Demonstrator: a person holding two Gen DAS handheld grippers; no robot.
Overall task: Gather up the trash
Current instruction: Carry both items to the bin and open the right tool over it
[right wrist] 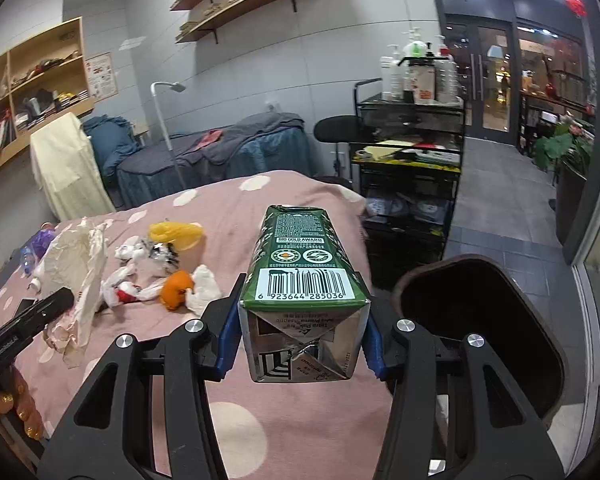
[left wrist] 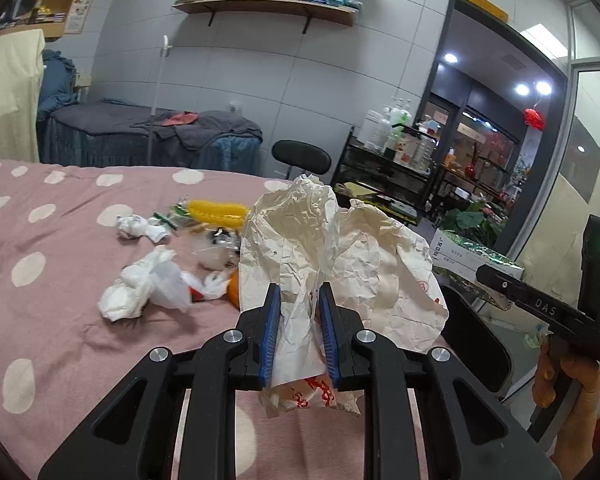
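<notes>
1. Left gripper (left wrist: 300, 332): jaws narrow, pinching the crumpled paper bag (left wrist: 332, 248). It's light and floppy, so I'm gripping the bunched neck.
2. Right gripper (right wrist: 300, 336): jaws mid-wide, clamping the green carton (right wrist: 300, 280) at its stiff base.
3. Black bin (right wrist: 480, 336) is sitting just right.
4. Tissues (left wrist: 128, 292) and orange peel (right wrist: 176, 288) are waiting on the bed (right wrist: 260, 420).

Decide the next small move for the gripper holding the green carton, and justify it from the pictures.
Probably swing the right gripper rightward over the dark bin and release. Its jaws already clamp the green carton, and the bin's open mouth sits beside it, past the bed's edge.
</notes>
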